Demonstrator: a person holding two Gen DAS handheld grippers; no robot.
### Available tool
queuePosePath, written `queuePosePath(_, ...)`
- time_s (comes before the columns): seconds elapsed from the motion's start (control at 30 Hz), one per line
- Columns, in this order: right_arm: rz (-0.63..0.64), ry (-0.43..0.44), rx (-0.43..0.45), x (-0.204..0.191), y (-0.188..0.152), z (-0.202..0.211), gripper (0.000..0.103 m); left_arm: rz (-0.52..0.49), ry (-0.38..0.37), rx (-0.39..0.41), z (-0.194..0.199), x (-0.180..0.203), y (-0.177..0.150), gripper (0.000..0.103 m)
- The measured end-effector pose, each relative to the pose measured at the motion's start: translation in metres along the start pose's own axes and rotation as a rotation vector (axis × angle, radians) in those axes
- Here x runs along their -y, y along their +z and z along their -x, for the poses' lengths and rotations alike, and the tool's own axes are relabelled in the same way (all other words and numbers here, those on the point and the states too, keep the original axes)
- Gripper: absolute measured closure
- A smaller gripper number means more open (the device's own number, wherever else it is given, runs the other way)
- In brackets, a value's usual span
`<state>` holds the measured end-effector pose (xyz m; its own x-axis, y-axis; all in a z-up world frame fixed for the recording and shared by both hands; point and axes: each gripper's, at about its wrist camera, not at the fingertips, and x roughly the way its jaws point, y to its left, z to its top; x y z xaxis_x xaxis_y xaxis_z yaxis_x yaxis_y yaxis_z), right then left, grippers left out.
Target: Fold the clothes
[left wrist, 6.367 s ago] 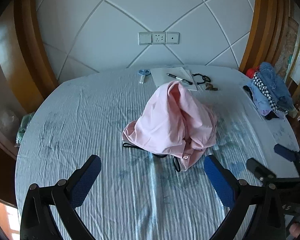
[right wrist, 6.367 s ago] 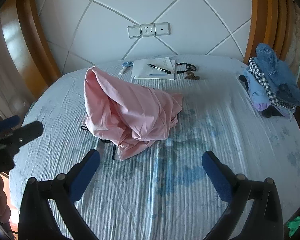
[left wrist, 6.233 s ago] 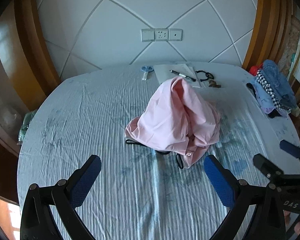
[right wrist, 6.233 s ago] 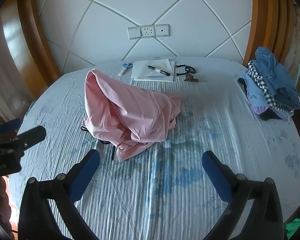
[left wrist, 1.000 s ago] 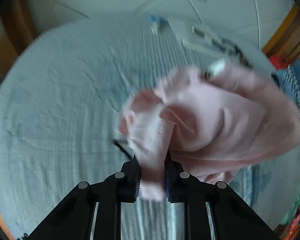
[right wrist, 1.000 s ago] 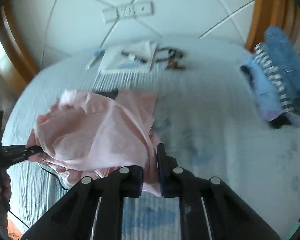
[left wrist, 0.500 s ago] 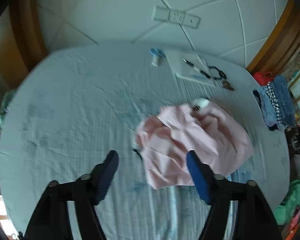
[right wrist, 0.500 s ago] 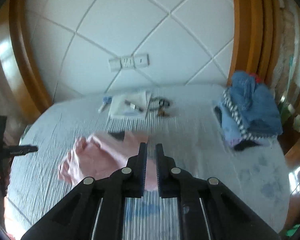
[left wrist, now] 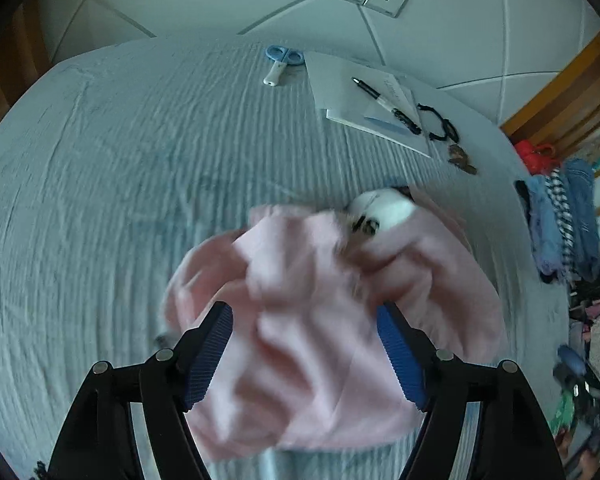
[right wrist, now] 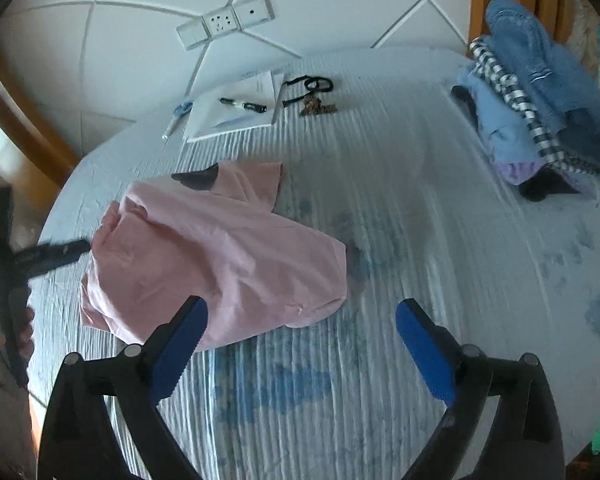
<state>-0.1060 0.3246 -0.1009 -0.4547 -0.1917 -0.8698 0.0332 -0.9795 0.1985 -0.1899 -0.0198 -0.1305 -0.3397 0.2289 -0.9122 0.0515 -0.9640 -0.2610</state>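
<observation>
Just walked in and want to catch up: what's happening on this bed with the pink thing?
A person is folding clothes with a handheld tool in each hand. The pink garment lies crumpled on the pale blue sheet. The left tool and right tool are both open, holding nothing. The left one hovers over the garment. A pile of other clothes waits at the right edge, and papers with a pen lie near the wall.

— What do our left tongs (left wrist: 304, 350) look like?
— Black angular arms, a silver screw head at each joint, and ribbed blue pads (left wrist: 207, 354) on the inner faces.
— And our right tongs (right wrist: 298, 350)?
— We see the same build: black frame, round silver screws, blue pads (right wrist: 424, 350) with fine ridges.
</observation>
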Motion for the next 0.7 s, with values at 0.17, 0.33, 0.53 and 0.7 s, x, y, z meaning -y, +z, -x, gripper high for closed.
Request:
queuePosePath(0.17,0.076,0.057,-0.046,-0.010,0.015,-0.035,0.000,0.037,0.041,-0.155,-0.052,0.000,-0.013,0.028)
queuePosePath(0.33,0.163,0.049,-0.108,-0.029,0.023,-0.087,0.000,-0.053,0.111,-0.139,-0.048,0.007,-0.036,0.069)
queuePosePath(0.53,0.185,0.029,-0.181,-0.043,0.010,-0.108,0.093,-0.015,0.091,-0.046,0.005,-0.007,-0.050,0.089)
queuePosePath(0.7,0.166,0.057,-0.118,-0.040,-0.001,-0.061,0.096,-0.035,0.056,0.070,0.089,-0.015,-0.078,0.090)
